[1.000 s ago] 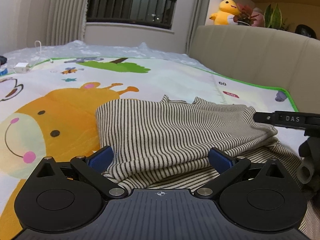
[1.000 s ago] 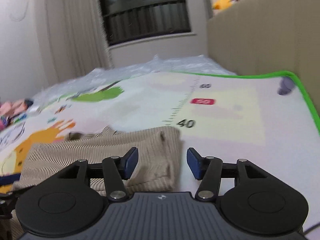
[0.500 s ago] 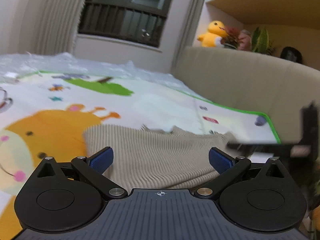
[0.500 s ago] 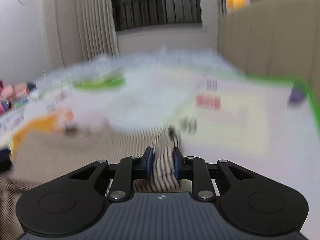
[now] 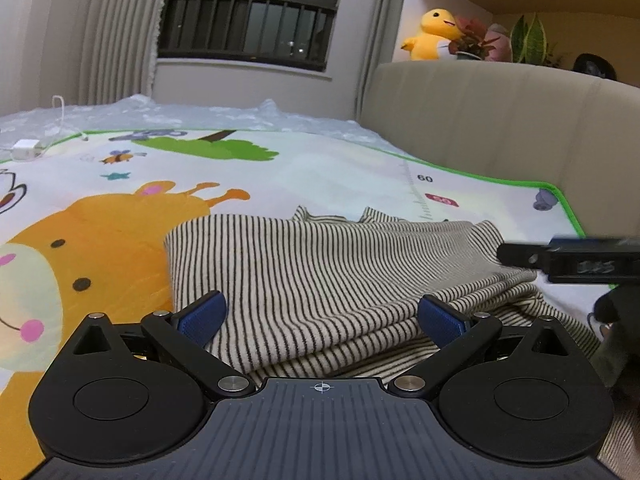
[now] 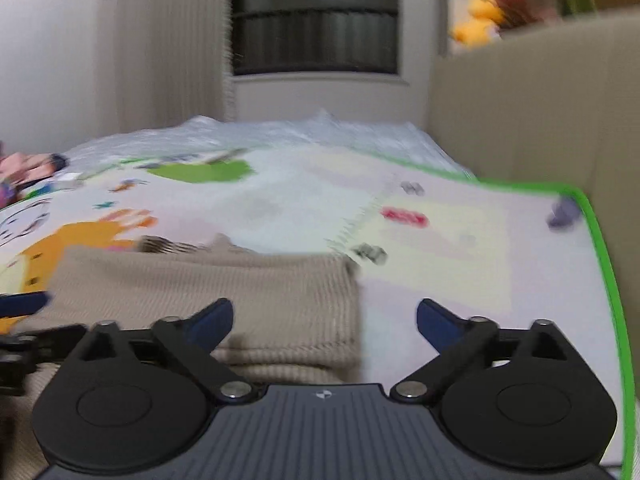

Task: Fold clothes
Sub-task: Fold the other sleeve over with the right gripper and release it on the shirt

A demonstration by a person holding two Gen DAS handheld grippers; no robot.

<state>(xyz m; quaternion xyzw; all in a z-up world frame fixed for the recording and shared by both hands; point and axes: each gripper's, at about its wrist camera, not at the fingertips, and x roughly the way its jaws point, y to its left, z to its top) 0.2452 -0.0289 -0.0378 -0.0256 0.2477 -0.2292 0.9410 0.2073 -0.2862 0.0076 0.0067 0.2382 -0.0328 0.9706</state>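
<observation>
A beige, dark-striped garment [image 5: 320,264] lies folded in layers on the play mat [image 5: 320,168]. My left gripper [image 5: 322,308] hovers open over its near edge, blue pads wide apart and nothing pinched. In the right wrist view, which is blurred, the garment [image 6: 208,284] fills the lower left. My right gripper [image 6: 324,316] is opening; the garment's right edge lies under the gap and neither pad presses on it. One of its black fingers [image 5: 568,260] reaches in from the right in the left wrist view.
A beige padded sofa back [image 5: 500,120] walls off the right side, along the mat's green border [image 6: 600,240]. Crinkled plastic sheet [image 5: 200,114] lies beyond the mat, with a white charger [image 5: 26,148] at far left. A yellow plush toy [image 5: 434,32] and plants sit on a shelf.
Half a second ago my right gripper was shut on the garment's right edge; it has let go and opened wide. My left gripper stayed open over the garment.
</observation>
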